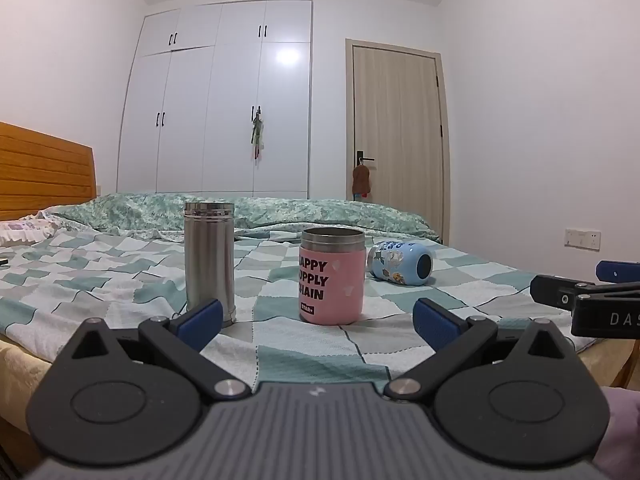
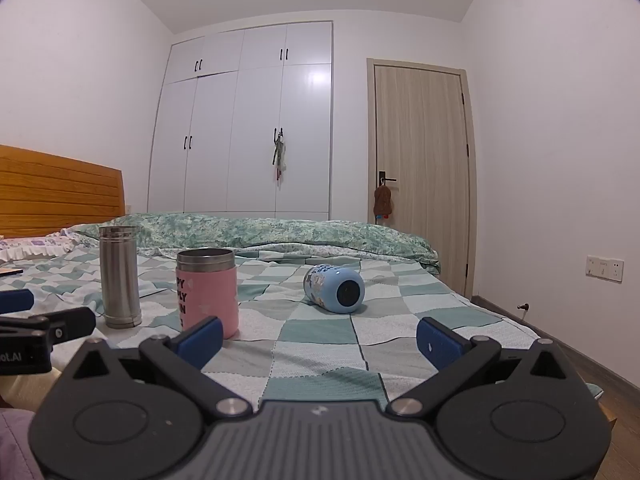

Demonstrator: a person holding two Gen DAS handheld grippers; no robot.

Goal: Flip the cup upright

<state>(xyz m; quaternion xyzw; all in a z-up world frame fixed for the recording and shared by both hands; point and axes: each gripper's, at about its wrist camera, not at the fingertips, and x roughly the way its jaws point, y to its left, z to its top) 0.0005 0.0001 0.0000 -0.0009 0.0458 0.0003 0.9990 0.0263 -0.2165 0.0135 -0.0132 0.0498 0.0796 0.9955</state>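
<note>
A light blue cartoon-print cup [image 1: 400,261] lies on its side on the checkered bedspread, its round end towards me; it also shows in the right wrist view [image 2: 334,288]. A pink cup [image 1: 332,277] with black lettering stands upright, also in the right wrist view [image 2: 208,292]. A tall steel cup [image 1: 209,262] stands upright to its left, also in the right wrist view [image 2: 119,276]. My left gripper [image 1: 318,320] is open and empty, just short of the pink cup. My right gripper [image 2: 320,334] is open and empty, short of the blue cup.
The bed [image 2: 320,352] has a rumpled green quilt [image 2: 256,232] along the far side and a wooden headboard [image 2: 52,188] at left. A white wardrobe [image 2: 244,120] and a door [image 2: 420,176] stand behind. The bed's edge and floor [image 2: 580,348] are at right.
</note>
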